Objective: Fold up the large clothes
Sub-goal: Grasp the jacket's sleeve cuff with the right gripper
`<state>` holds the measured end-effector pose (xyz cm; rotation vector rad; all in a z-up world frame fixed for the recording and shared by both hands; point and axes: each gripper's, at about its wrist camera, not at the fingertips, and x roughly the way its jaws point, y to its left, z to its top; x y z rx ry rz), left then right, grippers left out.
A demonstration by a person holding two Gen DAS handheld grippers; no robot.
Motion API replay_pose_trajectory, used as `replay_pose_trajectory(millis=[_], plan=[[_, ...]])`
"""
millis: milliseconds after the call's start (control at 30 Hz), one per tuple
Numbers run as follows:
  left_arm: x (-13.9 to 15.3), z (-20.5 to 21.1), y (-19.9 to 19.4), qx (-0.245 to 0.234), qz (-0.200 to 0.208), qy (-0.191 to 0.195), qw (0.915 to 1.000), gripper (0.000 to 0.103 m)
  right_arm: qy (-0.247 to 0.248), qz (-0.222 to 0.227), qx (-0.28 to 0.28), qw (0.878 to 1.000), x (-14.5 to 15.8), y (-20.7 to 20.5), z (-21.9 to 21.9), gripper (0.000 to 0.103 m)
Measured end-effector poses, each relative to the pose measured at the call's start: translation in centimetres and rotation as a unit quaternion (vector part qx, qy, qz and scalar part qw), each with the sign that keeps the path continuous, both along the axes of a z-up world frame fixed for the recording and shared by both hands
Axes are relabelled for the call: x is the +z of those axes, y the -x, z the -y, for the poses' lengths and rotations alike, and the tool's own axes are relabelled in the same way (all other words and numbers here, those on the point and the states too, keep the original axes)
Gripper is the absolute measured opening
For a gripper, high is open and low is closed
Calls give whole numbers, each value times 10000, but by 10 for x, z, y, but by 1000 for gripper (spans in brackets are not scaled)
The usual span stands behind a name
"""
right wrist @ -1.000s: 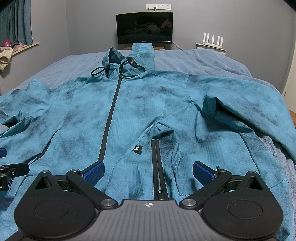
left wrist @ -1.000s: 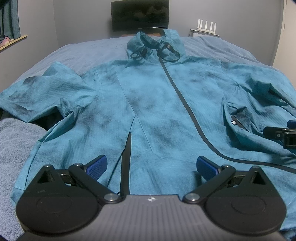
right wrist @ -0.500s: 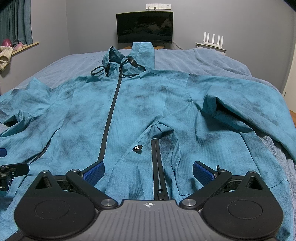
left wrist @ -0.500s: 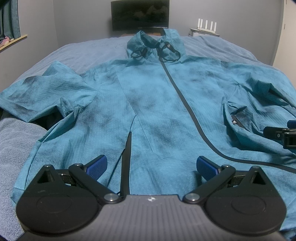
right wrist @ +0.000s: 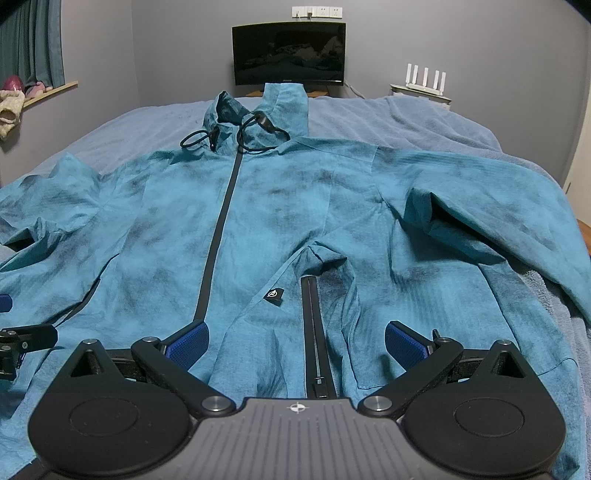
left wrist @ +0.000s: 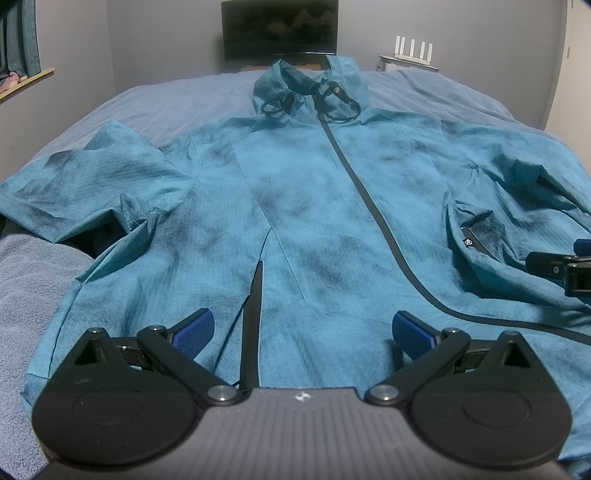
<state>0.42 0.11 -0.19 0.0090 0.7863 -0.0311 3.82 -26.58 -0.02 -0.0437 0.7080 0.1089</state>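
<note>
A: Left wrist view. What is shown?

B: A teal jacket (left wrist: 303, 206) lies front-up and spread flat on a blue-grey bedspread (left wrist: 166, 99), hood toward the far wall. The left gripper (left wrist: 301, 328) hovers at the hem with its jaws wide apart and nothing between the blue pads (left wrist: 194, 328). A dark pocket zip (left wrist: 255, 306) runs up between the fingers. At the right edge, part of the right gripper (left wrist: 561, 264) enters the frame.

A: Right wrist view. What does it add?

B: The right gripper (right wrist: 295, 341) is likewise spread wide and holds nothing; a second pocket zip (right wrist: 312, 332) lies between its fingers, its pull near the camera. A small black logo tab (right wrist: 274, 294) sits just beside that zip. The main front zip (right wrist: 221, 229) runs up to the hood cords (right wrist: 236, 134). Only this view shows the wall sockets (right wrist: 317, 12) above the monitor (right wrist: 290, 53), and soft items on the window ledge (right wrist: 22, 94). The left gripper (right wrist: 22, 339) shows at the left edge; its state cannot be told from here.

A: Common to both views?

B: The monitor and a white router (right wrist: 423, 79) stand beyond the bed. The right sleeve (right wrist: 498, 206) is folded over itself; the left sleeve (left wrist: 85, 184) lies bunched near the bed's edge.

A: Containers?

B: Only the jacket pockets; their contents cannot be told.
</note>
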Motion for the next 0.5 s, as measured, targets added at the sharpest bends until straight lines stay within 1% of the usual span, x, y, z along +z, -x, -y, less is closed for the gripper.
replay_pose_trajectory(millis=[300, 367, 433, 500], plan=[[-1, 1, 0, 14, 5, -28, 10000, 103, -15, 50, -14, 10000, 5, -1, -3, 103], [-1, 2, 3, 40, 58, -44, 10000, 103, -87, 175, -27, 9998, 2, 3, 0, 103], [7, -2, 2, 82, 173, -112, 9998, 103, -152, 384, -64, 9991, 6, 4, 5, 103], [23, -9, 1, 237, 504, -221, 9982, 103, -139, 665, -83, 9977, 17, 9, 9, 103]])
